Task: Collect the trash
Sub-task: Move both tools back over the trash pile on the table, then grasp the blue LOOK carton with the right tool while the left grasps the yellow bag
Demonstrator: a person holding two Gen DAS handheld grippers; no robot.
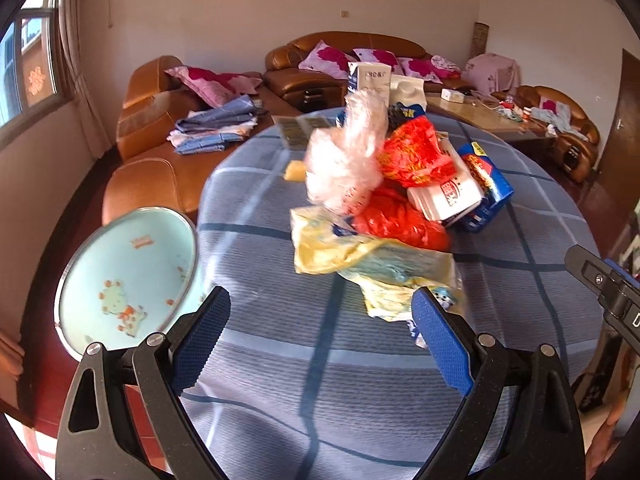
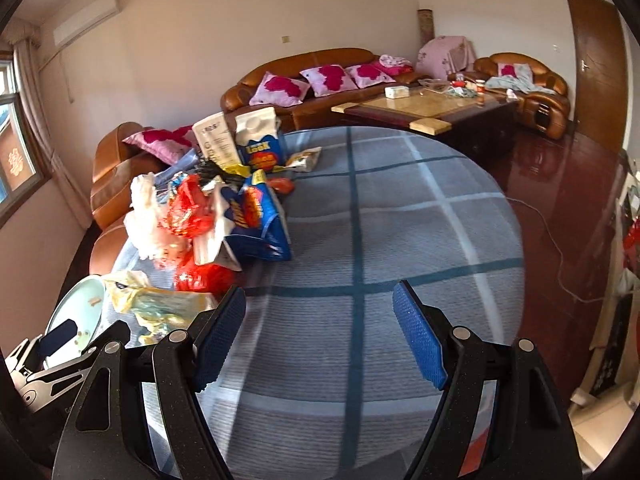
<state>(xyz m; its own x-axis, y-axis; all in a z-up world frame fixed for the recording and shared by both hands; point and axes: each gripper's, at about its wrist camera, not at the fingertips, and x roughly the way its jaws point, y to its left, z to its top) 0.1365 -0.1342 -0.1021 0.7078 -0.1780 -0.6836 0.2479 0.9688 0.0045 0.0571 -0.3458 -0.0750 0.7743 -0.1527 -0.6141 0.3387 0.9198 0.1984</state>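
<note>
A heap of trash lies on a round table with a blue checked cloth (image 1: pixel 304 320): a yellow plastic bag (image 1: pixel 360 256) nearest, red bags (image 1: pixel 404 224), a crumpled whitish bag (image 1: pixel 348 160), a blue box (image 1: pixel 486 184) and milk cartons (image 1: pixel 370 80) behind. My left gripper (image 1: pixel 320 332) is open just short of the yellow bag, nothing between its blue pads. In the right wrist view the heap (image 2: pixel 208 224) sits to the left. My right gripper (image 2: pixel 320 332) stands open over bare cloth (image 2: pixel 380 248), holding nothing. A pale blue basin (image 1: pixel 128 280) rests beside the table's left edge.
Brown leather sofas (image 1: pixel 344 56) with pink cushions line the back wall, and folded blue cloths (image 1: pixel 216 128) lie on one. A low coffee table (image 2: pixel 432 108) with small items stands beyond the round table. A wooden door (image 2: pixel 596 68) is at the right, dark red floor (image 2: pixel 560 184) below.
</note>
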